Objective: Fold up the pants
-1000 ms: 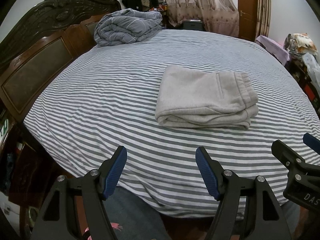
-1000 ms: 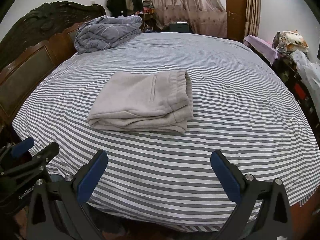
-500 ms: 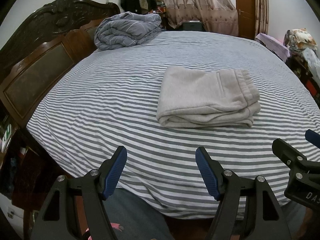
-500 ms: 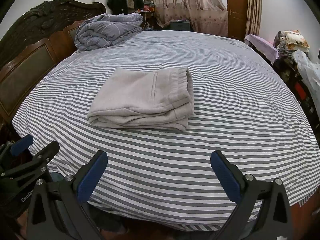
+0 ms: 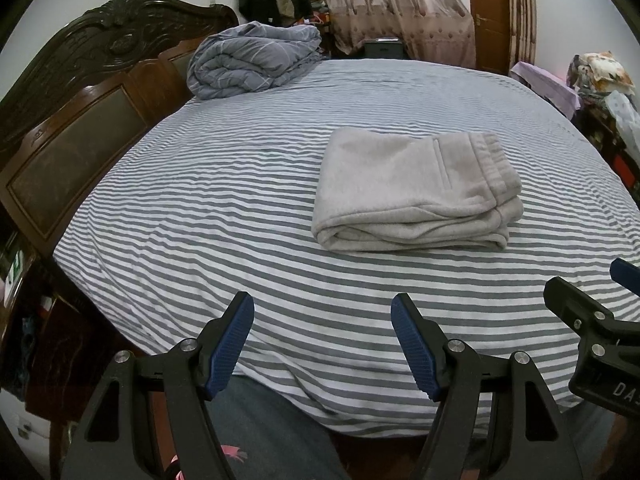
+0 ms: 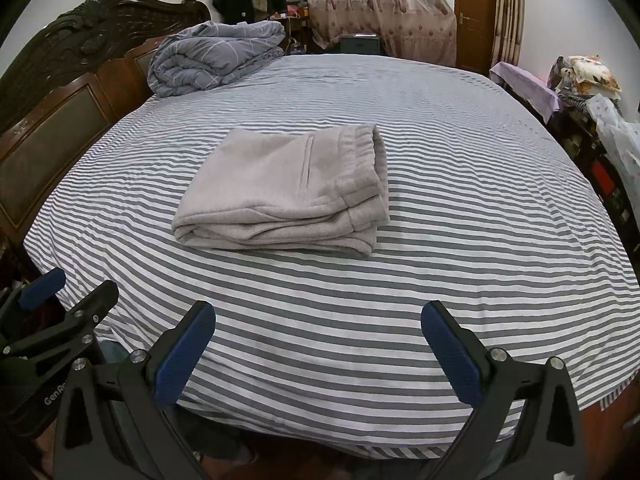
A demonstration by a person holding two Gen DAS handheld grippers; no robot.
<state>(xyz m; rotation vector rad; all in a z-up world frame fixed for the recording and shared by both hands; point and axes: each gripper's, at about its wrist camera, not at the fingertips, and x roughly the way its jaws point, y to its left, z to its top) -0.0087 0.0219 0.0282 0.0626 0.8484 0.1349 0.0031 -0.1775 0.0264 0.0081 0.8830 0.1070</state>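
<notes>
Light grey pants point(image 5: 412, 190) point(image 6: 288, 192) lie folded into a thick rectangle on the striped bed sheet point(image 5: 240, 220) point(image 6: 460, 208), waistband to the right. My left gripper point(image 5: 322, 320) hangs open over the near bed edge, well short of the pants, with nothing between its blue pads. My right gripper point(image 6: 318, 324) is open too, empty, and also held back from the pants near the bed's front edge. Each gripper shows at the side of the other's view: the right gripper point(image 5: 592, 316) and the left gripper point(image 6: 64, 300).
A folded grey duvet point(image 5: 252, 60) point(image 6: 212, 56) sits at the far left by the dark wooden headboard point(image 5: 80, 120). Curtains point(image 5: 392, 8), a door and hanging clothes stand behind the bed. Cluttered shelves and pillows point(image 6: 588, 76) line the right side.
Only a slight drift of both views, which puts the pants a little lower in each picture; the pants and both grippers' jaws are as before.
</notes>
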